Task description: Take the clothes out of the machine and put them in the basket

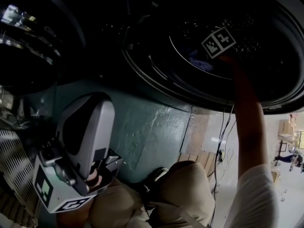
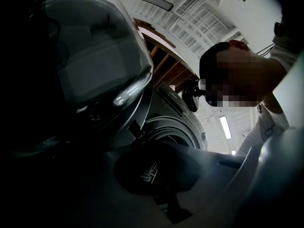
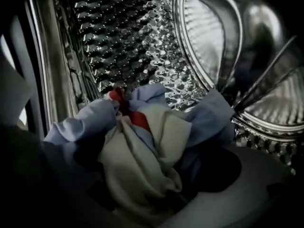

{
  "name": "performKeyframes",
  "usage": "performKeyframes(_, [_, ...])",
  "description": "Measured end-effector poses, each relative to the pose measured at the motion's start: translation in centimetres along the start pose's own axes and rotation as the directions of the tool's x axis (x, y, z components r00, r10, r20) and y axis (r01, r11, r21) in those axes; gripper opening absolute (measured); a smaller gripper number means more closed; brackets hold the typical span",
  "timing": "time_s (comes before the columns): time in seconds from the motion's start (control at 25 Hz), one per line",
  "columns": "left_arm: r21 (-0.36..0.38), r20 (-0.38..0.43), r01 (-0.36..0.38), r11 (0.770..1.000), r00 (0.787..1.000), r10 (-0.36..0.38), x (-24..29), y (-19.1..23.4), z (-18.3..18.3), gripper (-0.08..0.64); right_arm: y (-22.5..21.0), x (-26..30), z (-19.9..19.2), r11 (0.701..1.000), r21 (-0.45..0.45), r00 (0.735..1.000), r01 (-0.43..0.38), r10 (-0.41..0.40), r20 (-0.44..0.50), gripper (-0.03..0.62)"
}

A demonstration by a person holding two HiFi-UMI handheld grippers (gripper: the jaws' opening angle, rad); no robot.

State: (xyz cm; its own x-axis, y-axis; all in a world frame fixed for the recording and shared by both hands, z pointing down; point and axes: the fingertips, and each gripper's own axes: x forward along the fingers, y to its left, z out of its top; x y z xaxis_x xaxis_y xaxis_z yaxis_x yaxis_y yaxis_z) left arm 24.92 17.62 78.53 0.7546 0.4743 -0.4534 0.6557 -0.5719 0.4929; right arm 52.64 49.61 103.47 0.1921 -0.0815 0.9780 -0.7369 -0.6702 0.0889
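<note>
No words, brands or numbers can be read; only square coded markers [image 1: 218,42] show.

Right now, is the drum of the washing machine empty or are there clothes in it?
Not empty. The right gripper view shows a crumpled heap of clothes, light blue, cream and red, lying in the steel drum.

There are two grippers, the left gripper [image 1: 88,110] and the right gripper [image 3: 142,167], and each carries one marker cube: the left cube [image 1: 56,189] and the right cube [image 1: 218,42], two in all. One machine shows, with one drum [image 3: 137,37] and one round door [image 2: 90,65]. The drum holds one heap of clothes [image 3: 137,151] in three colours: blue, cream and red. How many separate garments make it up cannot be told.
</note>
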Motion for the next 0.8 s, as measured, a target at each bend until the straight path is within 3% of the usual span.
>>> performKeyframes(0.16, [0.021, 0.016, -0.021, 1.000, 1.000, 0.020, -0.3, 0.2, 0.6, 0.014, 0.2, -0.2, -0.2, 1.000, -0.011, 1.000, -0.004, 0.003, -0.011, 0.552])
performKeyframes(0.48, [0.034, 0.019, -0.017, 0.999, 1.000, 0.017, -0.2, -0.8, 0.9, 0.014, 1.5, -2.8, 0.7, 0.987, -0.122, 0.994, 0.102, -0.098, 0.039, 0.266])
performKeyframes(0.64, [0.036, 0.011, -0.016, 0.999, 1.000, 0.016, 0.0, -1.0, 0.5, 0.014, 2.6, -3.7, 1.5, 0.952, -0.226, 0.978, 0.208, -0.195, 0.079, 0.213])
performKeyframes(0.8, [0.032, 0.001, -0.011, 0.999, 1.000, 0.011, 0.3, -1.2, 0.1, 0.014, 3.3, -4.7, 1.7, 0.932, -0.258, 0.964, 0.255, -0.226, 0.138, 0.186])
